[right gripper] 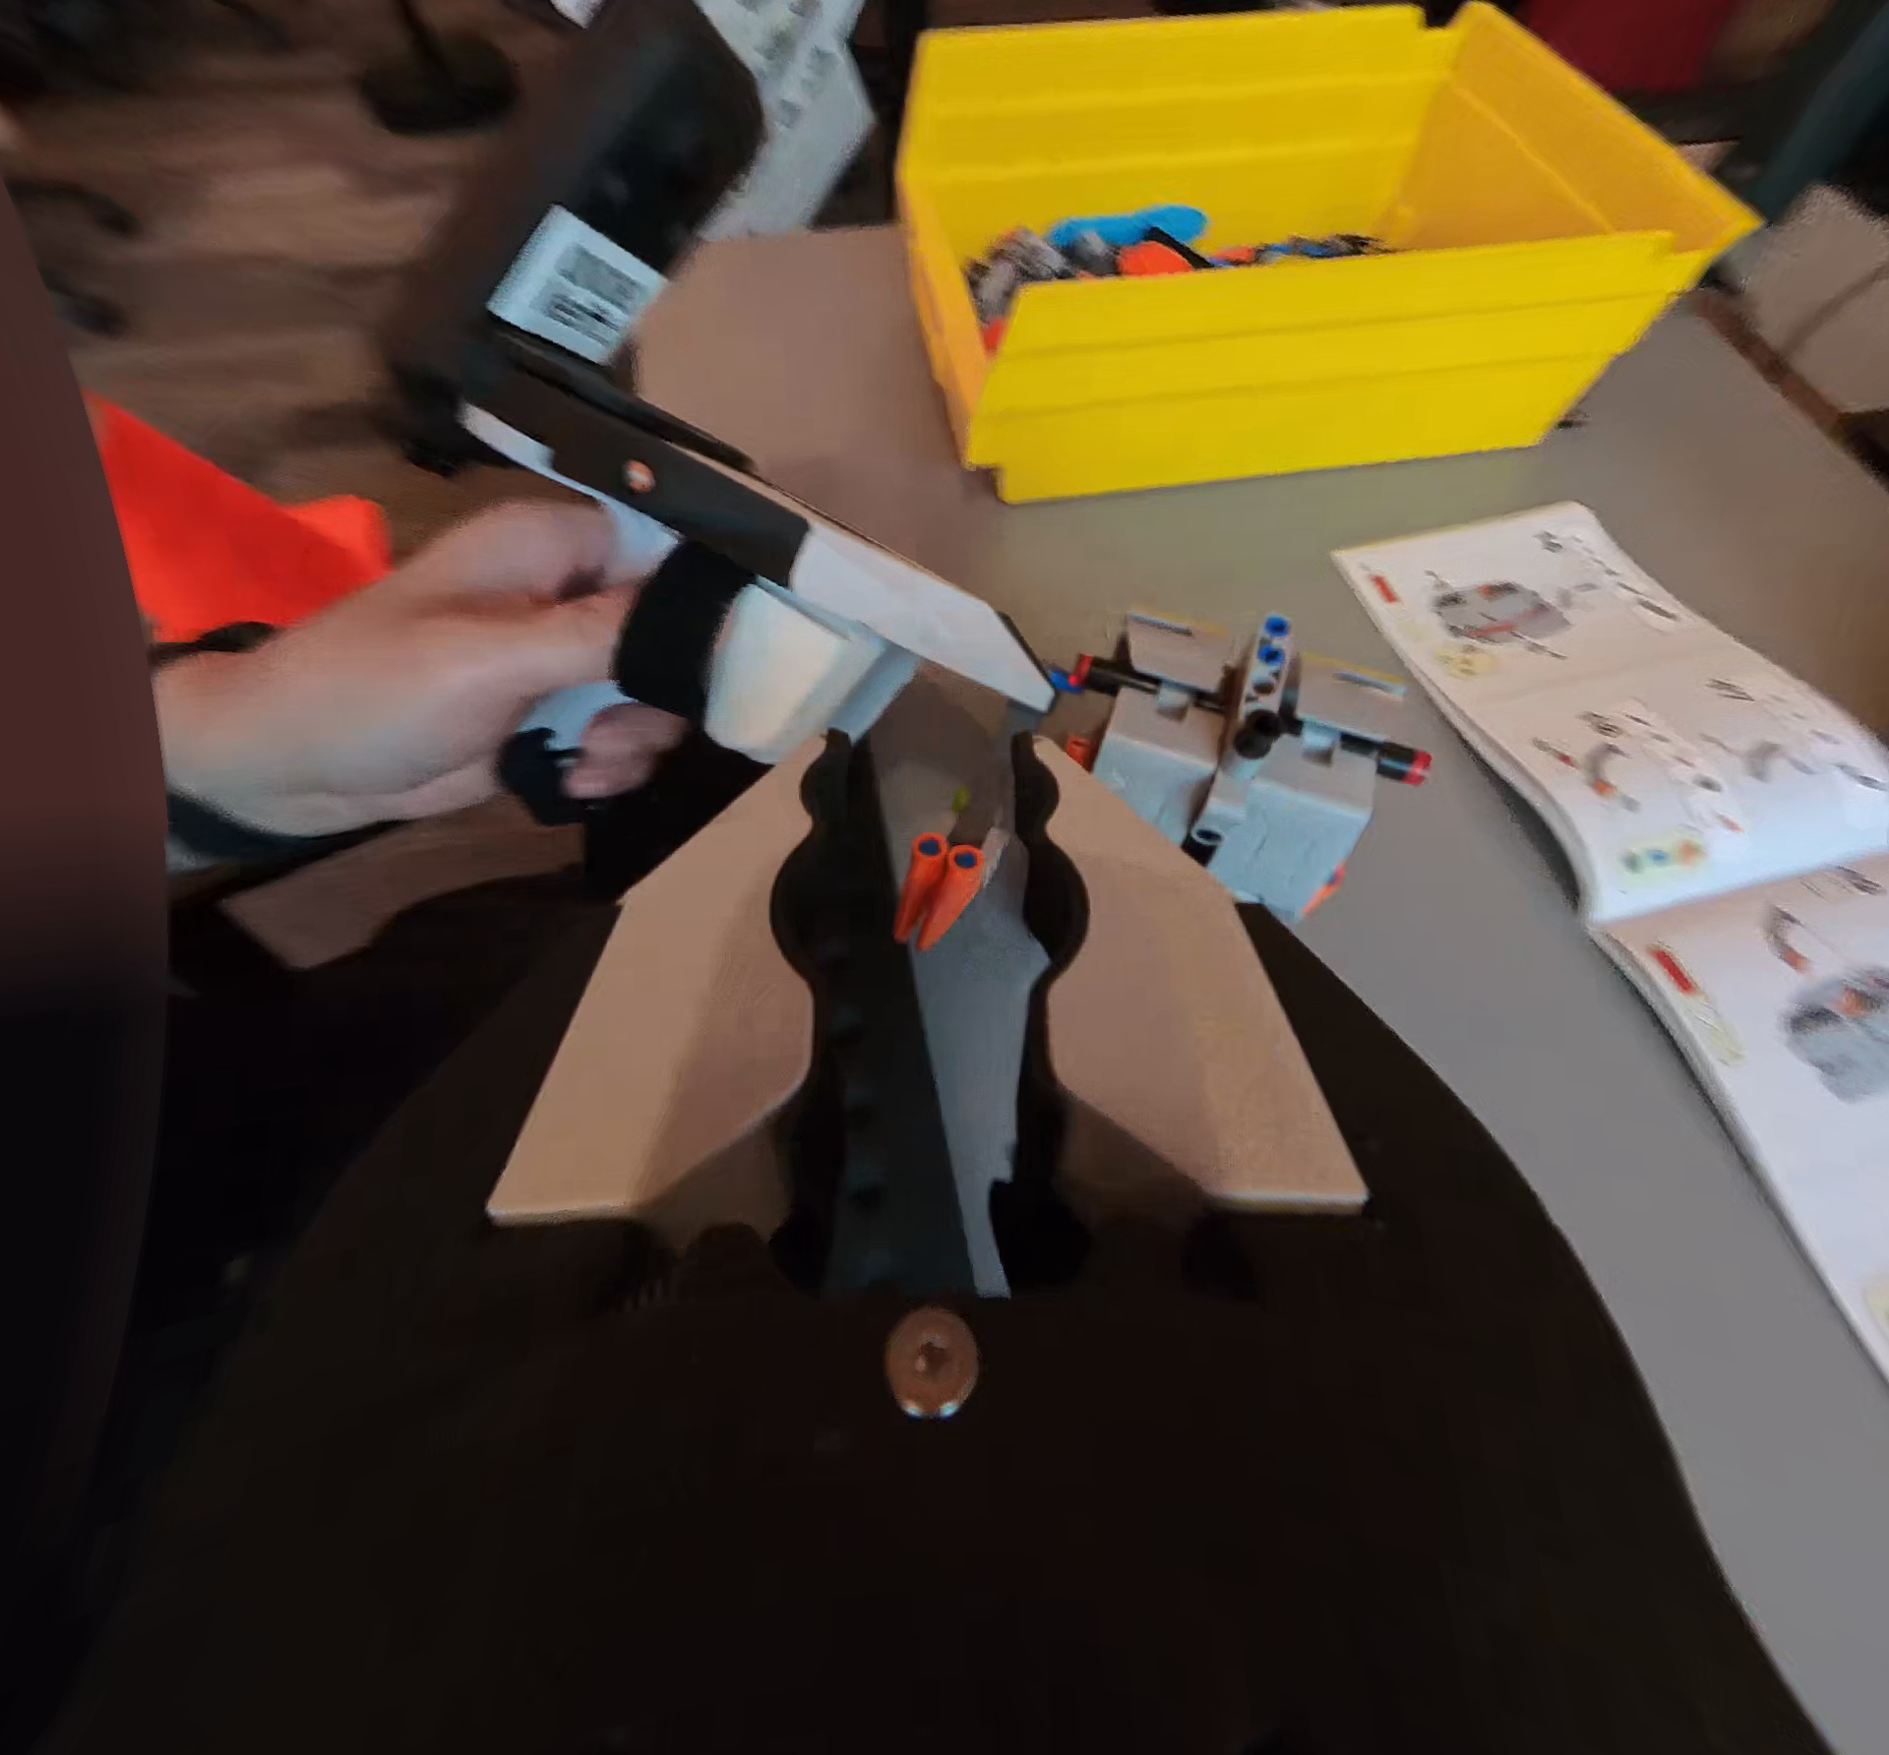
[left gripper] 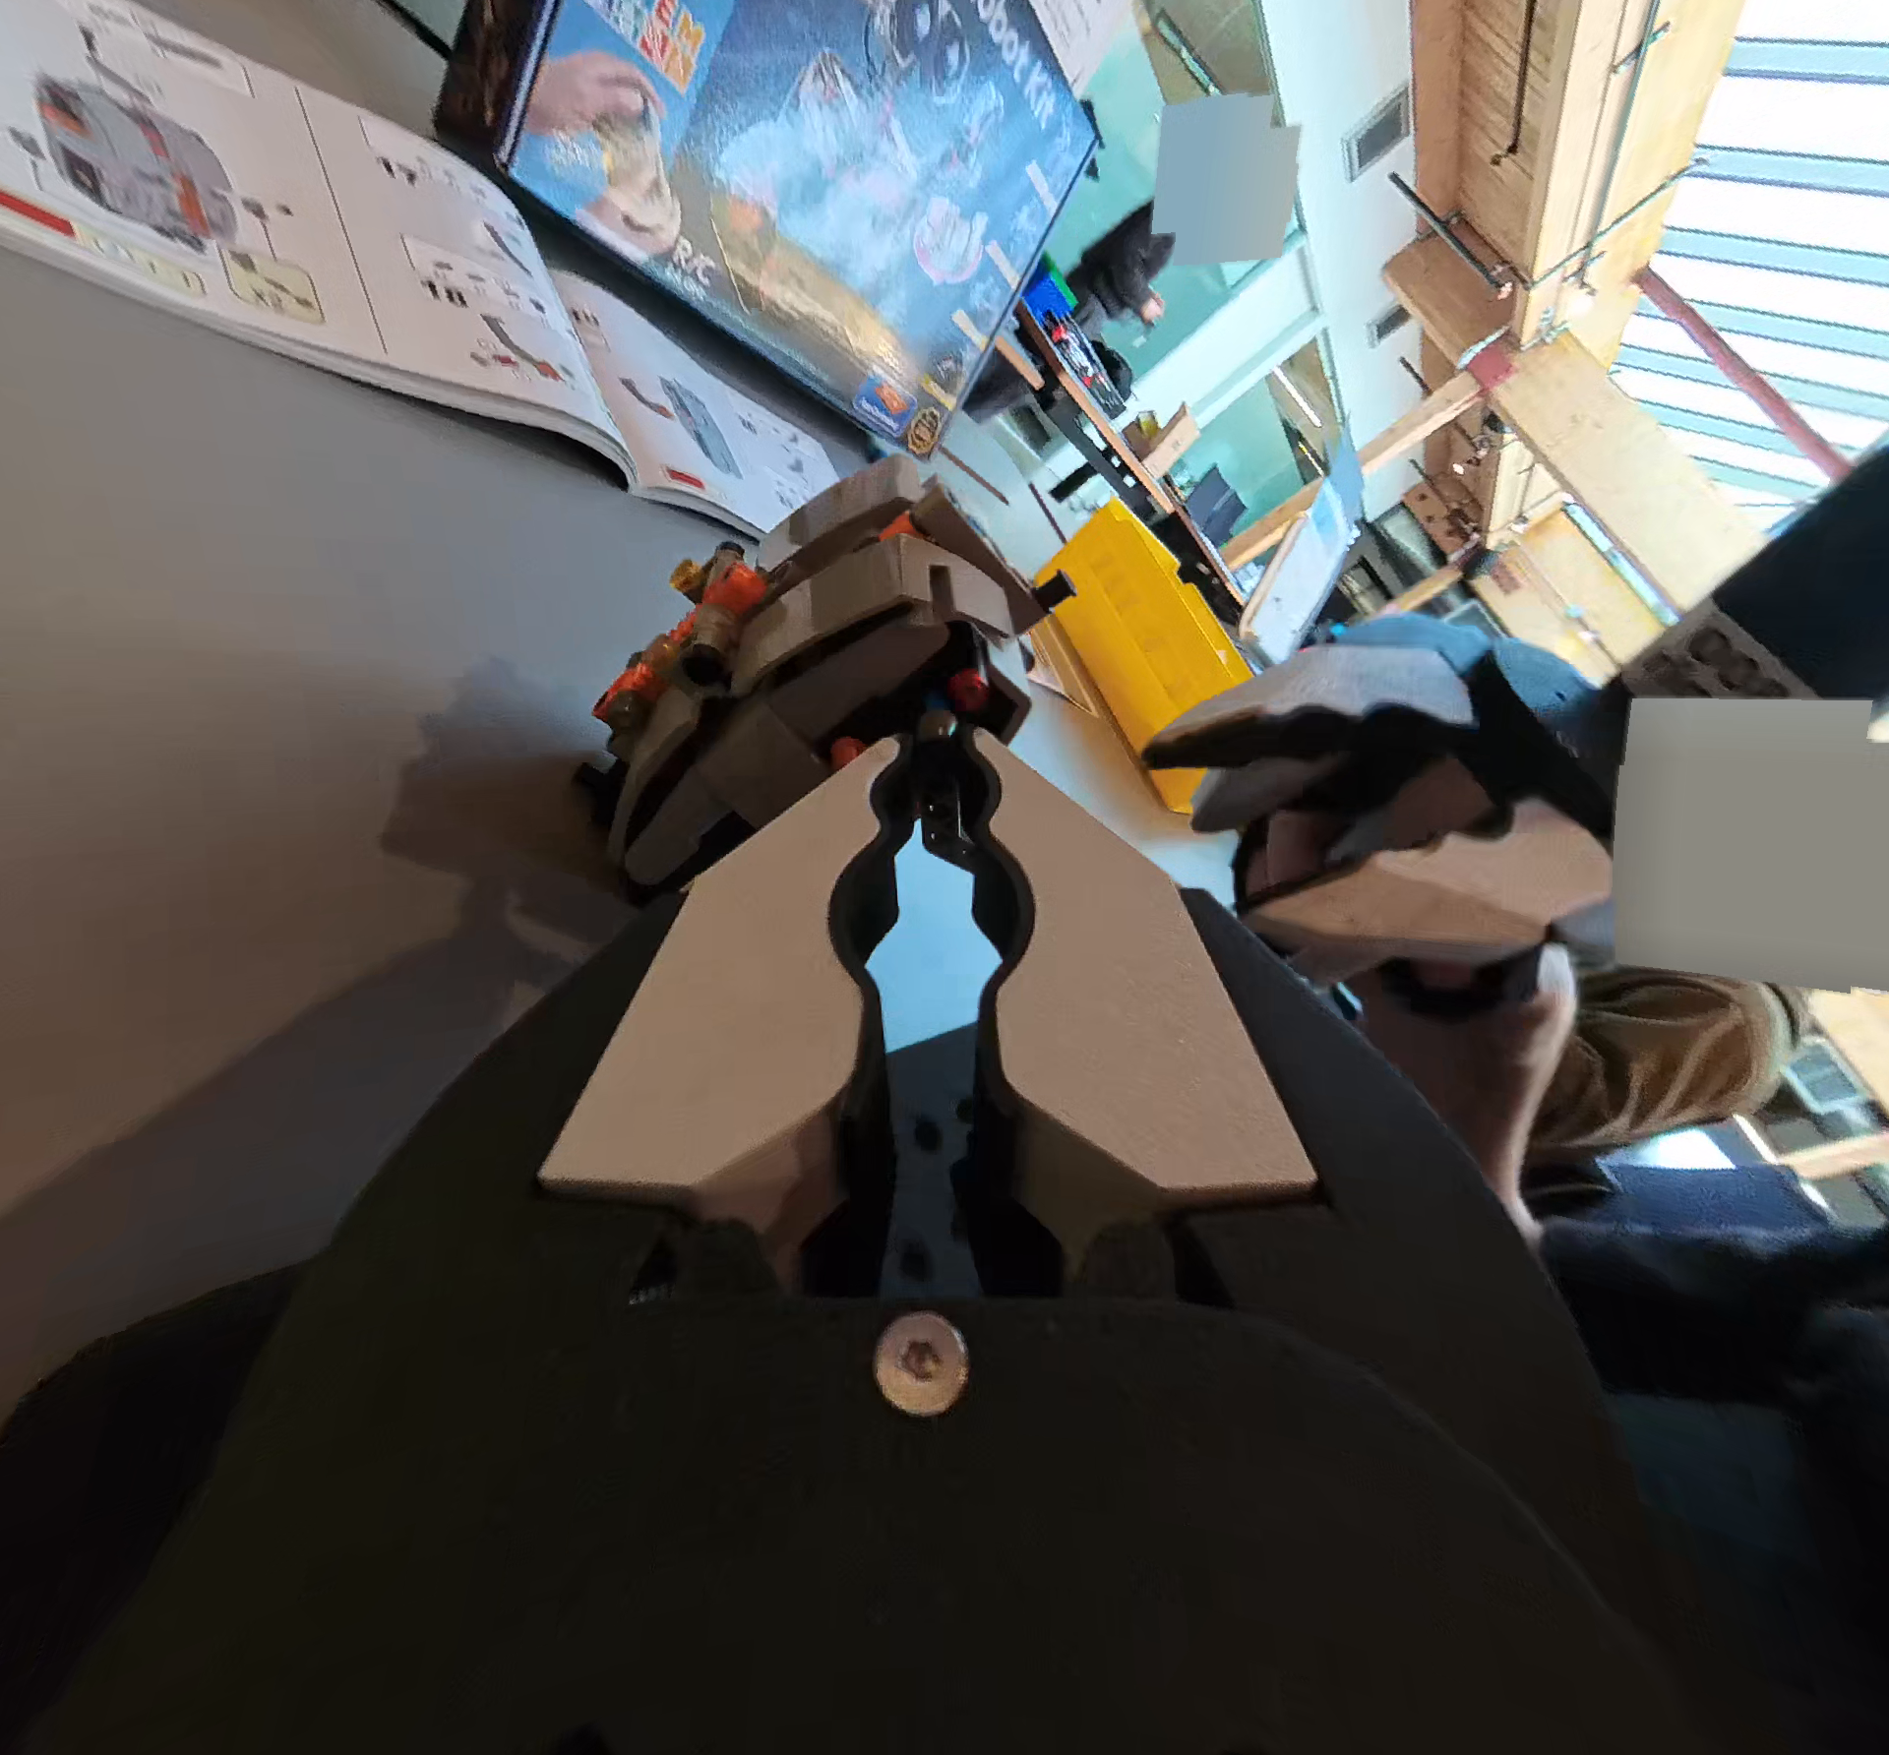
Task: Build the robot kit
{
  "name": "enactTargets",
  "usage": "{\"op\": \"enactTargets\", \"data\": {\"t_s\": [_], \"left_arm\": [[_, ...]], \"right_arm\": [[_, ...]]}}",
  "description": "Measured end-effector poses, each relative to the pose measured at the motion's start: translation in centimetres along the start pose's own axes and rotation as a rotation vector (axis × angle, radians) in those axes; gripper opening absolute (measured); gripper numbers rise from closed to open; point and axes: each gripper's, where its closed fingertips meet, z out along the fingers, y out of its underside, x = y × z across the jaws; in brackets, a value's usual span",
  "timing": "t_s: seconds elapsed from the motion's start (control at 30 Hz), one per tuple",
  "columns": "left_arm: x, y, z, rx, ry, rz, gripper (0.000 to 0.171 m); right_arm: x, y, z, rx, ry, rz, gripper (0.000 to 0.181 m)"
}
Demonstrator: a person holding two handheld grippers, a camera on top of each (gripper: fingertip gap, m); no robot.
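A grey brick model with orange and red pins stands on the grey table. My left gripper is shut on a thin black axle that sticks out of the model's near side. In the right wrist view the model sits just beyond my right gripper. That gripper is shut on a grey curved panel with two orange pins, held above the table. The left gripper reaches in from the left, held by a hand. The right gripper shows at the right of the left wrist view.
A yellow bin with several loose parts stands at the far side of the table; it also shows in the left wrist view. An open instruction booklet lies right of the model. A blue kit box leans behind the booklet. The tips of one gripper are about 5 cm away from the tips of the other.
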Motion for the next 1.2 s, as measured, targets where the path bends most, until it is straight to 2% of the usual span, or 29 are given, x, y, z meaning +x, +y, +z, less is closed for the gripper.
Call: {"op": "enactTargets", "data": {"t_s": [0.1,0.27,0.37,0.47,0.63,0.73,0.83,0.97,1.07,1.2], "left_arm": [[0.3,0.1,-0.5,0.037,-0.024,0.027,0.005],[0.4,0.2,-0.9,0.059,-0.045,0.042,0.005],[0.9,0.2,-1.1,0.081,-0.026,0.037,0.005],[0.9,0.4,-1.1,0.084,-0.002,0.000,0.005],[1.1,1.0,-1.1,0.077,0.099,-0.087,0.007],[1.5,-0.2,-2.1,0.091,0.192,-0.069,0.033],[1.2,-3.2,-3.2,0.123,0.194,0.134,0.049],[2.4,-5.9,-2.2,0.109,0.243,0.252,0.076],[2.7,-5.4,0.3,-0.012,0.277,0.258,0.079],[2.1,-4.1,2.3,-0.112,0.333,0.142,0.075]], "right_arm": [[0.3,1.5,1.1,-0.060,0.178,-0.089,0.032],[0.4,1.8,2.5,-0.050,0.286,-0.089,0.029],[0.5,2.1,3.3,-0.049,0.276,-0.050,0.024],[1.0,2.0,3.2,-0.032,0.301,-0.062,0.008],[1.0,2.8,2.9,-0.069,0.265,-0.088,0.008],[1.3,3.4,2.3,-0.121,0.223,-0.096,0.008],[1.8,3.4,1.6,-0.130,0.220,-0.083,0.008],[1.6,3.1,1.9,-0.111,0.183,-0.046,0.008],[1.8,2.9,2.2,-0.105,0.196,-0.051,0.008],[2.4,3.1,2.4,-0.129,0.221,-0.060,0.008]]}}
